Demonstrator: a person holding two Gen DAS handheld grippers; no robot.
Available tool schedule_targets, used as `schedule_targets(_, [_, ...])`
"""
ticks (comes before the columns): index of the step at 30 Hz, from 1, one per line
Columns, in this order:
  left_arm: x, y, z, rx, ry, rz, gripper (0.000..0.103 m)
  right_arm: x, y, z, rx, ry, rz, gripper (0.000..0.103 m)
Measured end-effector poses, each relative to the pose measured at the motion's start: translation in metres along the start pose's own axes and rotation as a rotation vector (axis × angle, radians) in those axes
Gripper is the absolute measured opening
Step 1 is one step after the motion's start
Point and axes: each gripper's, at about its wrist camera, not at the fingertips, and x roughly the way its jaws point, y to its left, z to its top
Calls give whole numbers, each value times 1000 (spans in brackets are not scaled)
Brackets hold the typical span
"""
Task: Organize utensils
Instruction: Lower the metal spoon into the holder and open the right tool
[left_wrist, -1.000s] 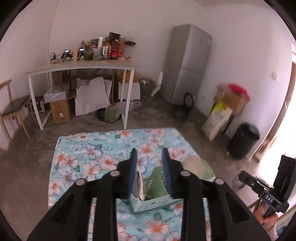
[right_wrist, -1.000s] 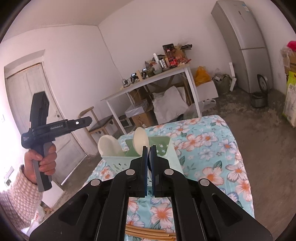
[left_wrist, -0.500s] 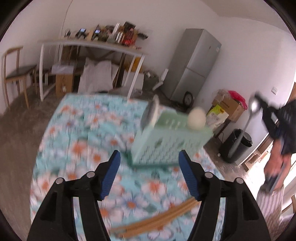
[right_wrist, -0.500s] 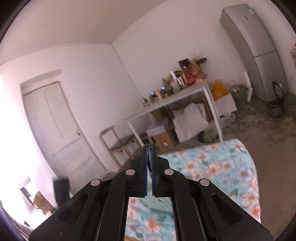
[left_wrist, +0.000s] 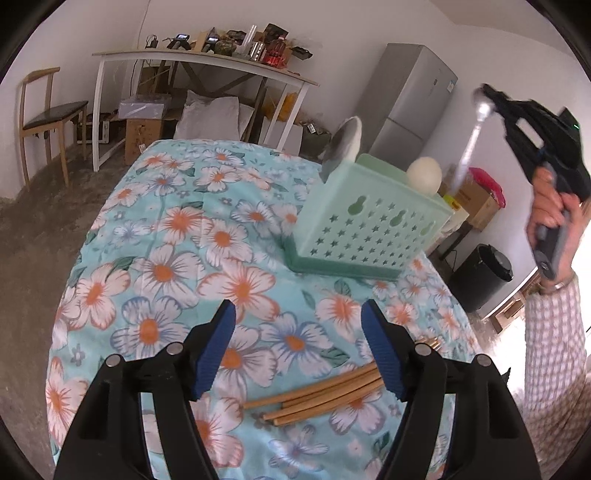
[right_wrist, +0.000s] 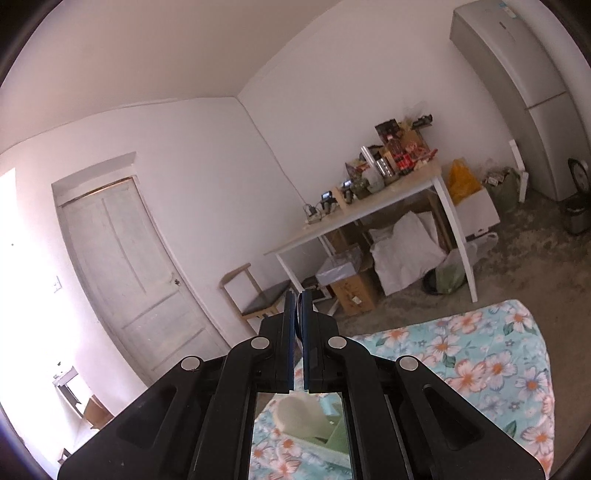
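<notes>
A mint green utensil basket stands on the floral tablecloth, with a grey spoon and a cream spoon standing in it. Several wooden chopsticks lie on the cloth just ahead of my left gripper, which is open and empty. My right gripper is raised high at the right, shut on a metal spoon that hangs above the basket. In the right wrist view the right gripper has its jaws pressed together, and the basket shows below it.
A white desk with clutter, a wooden chair, boxes and bags stand behind the table. A grey fridge and a black bin are at the right. A white door shows in the right wrist view.
My left gripper let go of the basket, opened wide and drew back toward the chopsticks. My right gripper rose high above the basket with the metal spoon in it.
</notes>
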Motion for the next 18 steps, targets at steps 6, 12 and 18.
schedule_targets(6, [-3, 10, -4, 5, -7, 12, 71, 24, -35, -29, 62, 57, -62, 2])
schedule_targets(12, [-4, 18, -9, -17, 0, 10, 71, 14, -39, -43, 72, 86, -103, 17])
schedule_targets(18, [-5, 15, -11, -21, 1, -9, 71, -23, -14, -35, 29, 28, -122, 37])
